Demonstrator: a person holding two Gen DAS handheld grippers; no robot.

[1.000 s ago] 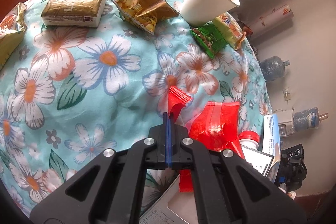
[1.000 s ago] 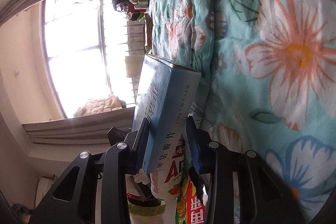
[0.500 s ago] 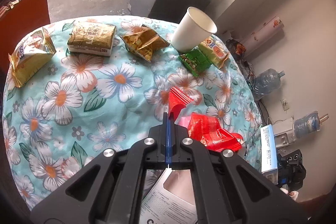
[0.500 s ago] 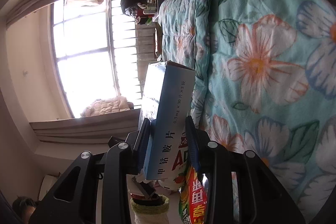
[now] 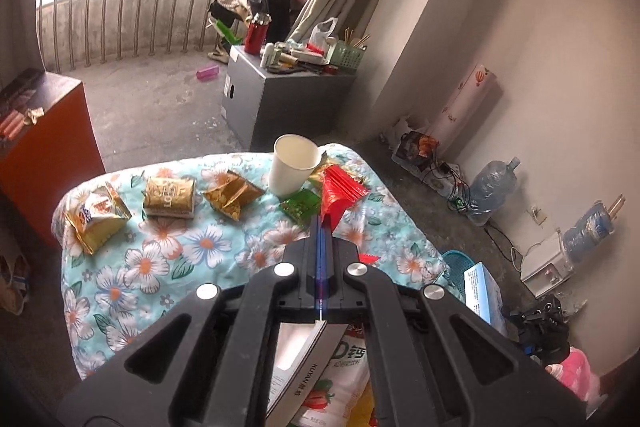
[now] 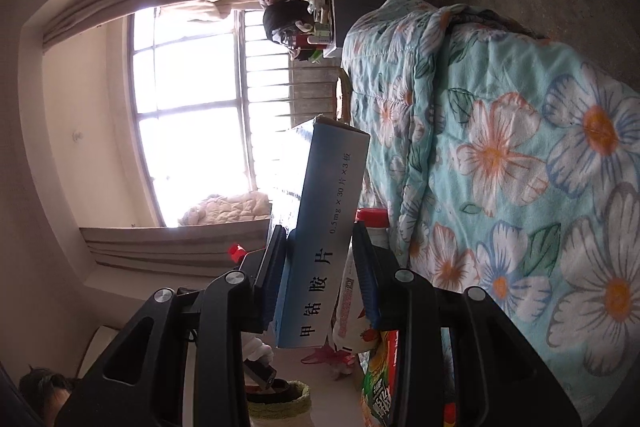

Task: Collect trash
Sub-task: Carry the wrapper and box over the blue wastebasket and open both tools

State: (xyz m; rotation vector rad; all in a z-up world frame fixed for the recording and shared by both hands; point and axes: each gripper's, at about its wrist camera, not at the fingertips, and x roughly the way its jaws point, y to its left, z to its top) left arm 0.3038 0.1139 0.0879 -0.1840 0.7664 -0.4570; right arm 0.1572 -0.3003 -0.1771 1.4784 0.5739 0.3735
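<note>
My left gripper [image 5: 322, 227] is shut on a red plastic wrapper [image 5: 339, 193] and holds it well above the floral quilt [image 5: 200, 251]. On the quilt lie gold snack bags [image 5: 96, 217], a gold packet [image 5: 170, 197], a crumpled gold bag [image 5: 232, 195], a green wrapper [image 5: 301, 206] and a white paper cup [image 5: 294, 165]. My right gripper [image 6: 320, 247] is shut on a blue medicine box [image 6: 320, 227], beside the quilt's edge [image 6: 500, 167]. The box also shows in the left wrist view [image 5: 482, 293].
Below the left gripper hang a white booklet [image 5: 304, 359] and a printed packet [image 5: 344, 375]. A grey cabinet [image 5: 276, 95] with clutter, an orange cabinet [image 5: 44, 139], water bottles [image 5: 492, 191] and a blue basket [image 5: 456, 263] stand on the floor. A red-capped bottle [image 6: 374, 223] sits behind the box.
My left gripper has risen far above the quilt with the red wrapper, so the whole room shows. My right gripper has pulled back from the quilt with the box.
</note>
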